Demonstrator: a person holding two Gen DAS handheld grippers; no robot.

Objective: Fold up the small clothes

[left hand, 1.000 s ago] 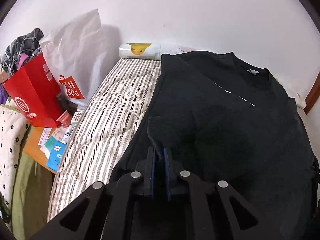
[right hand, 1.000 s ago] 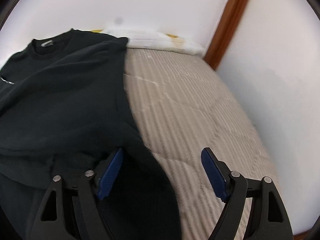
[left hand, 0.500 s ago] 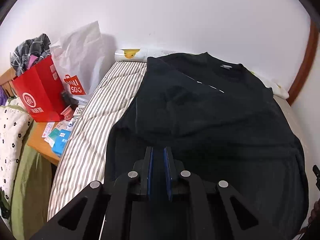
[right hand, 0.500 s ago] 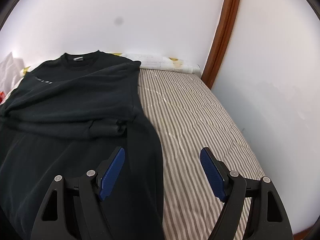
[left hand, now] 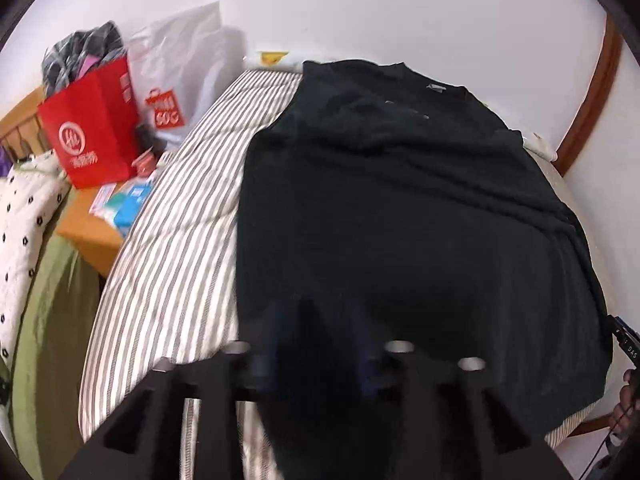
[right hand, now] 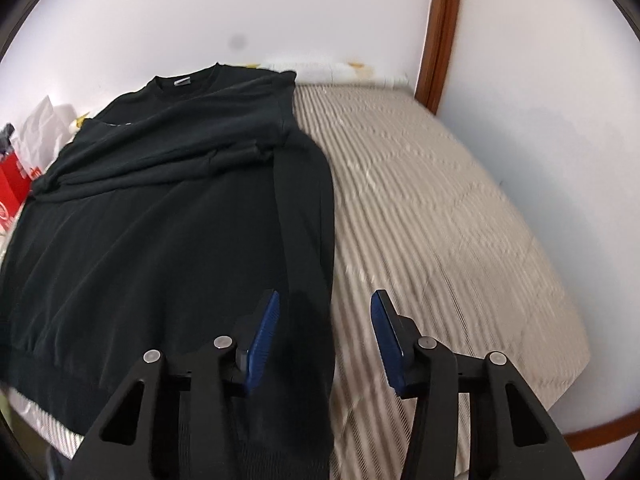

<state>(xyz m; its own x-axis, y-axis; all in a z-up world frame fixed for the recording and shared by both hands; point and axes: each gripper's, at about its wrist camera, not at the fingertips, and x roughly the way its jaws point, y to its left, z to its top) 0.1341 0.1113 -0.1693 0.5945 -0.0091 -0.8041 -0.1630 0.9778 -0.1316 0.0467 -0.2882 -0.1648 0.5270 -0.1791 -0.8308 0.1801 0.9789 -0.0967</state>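
A black sweatshirt lies flat on the striped mattress, collar toward the wall, one sleeve folded across its chest. It also shows in the right wrist view. My left gripper is blurred, its jaws parted and empty over the shirt's lower left part. My right gripper is open and empty over the shirt's right edge, where a sleeve runs down the side.
A red paper bag and a white shopping bag stand left of the mattress, by a wooden stand with small packets. A white wall lies behind, and a brown wooden frame stands at the right.
My left gripper has opened and let go of the shirt, pulling back toward the hem. My right gripper has narrowed slightly and also pulled back.
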